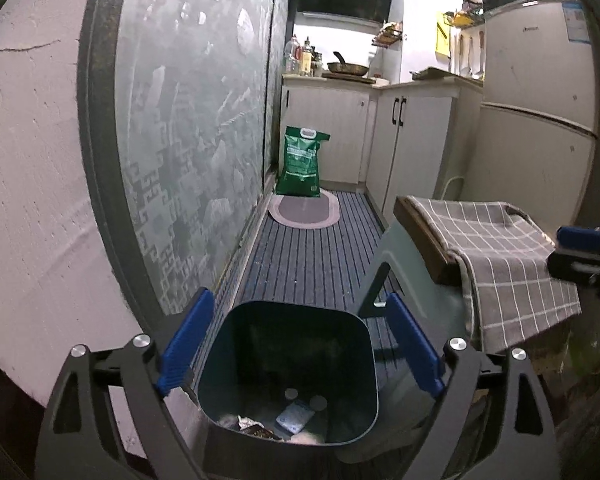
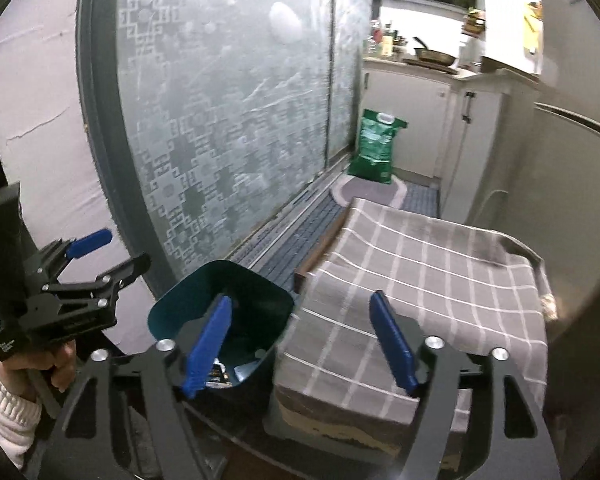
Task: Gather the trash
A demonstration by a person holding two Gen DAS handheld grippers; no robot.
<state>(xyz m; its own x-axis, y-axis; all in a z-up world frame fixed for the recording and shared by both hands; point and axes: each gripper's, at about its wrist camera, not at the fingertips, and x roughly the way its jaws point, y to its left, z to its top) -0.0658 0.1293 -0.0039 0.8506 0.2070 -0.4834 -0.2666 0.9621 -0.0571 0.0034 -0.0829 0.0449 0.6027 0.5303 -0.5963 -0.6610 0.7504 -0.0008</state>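
A dark teal trash bin (image 1: 284,336) stands on the floor at the bottom of the left wrist view. Inside it lie a small blue-white packet (image 1: 295,418) and crumpled wrappers (image 1: 247,424). My left gripper (image 1: 302,346) is open, its blue pads either side of the bin's rim and not pressing on it. My right gripper (image 2: 300,344) is open and empty above the gap between the bin (image 2: 256,300) and a cloth-covered stool (image 2: 420,280); its left finger hangs over the bin's mouth. A hand holds the left gripper (image 2: 116,254) to the bin's left.
A frosted patterned glass door (image 1: 196,120) runs along the left. The stool with its checked cloth (image 1: 496,256) stands just right of the bin. A green bag (image 1: 303,162) and an oval mat (image 1: 304,210) lie further down the striped floor. Cabinets (image 1: 416,140) and a fridge (image 1: 540,100) line the right.
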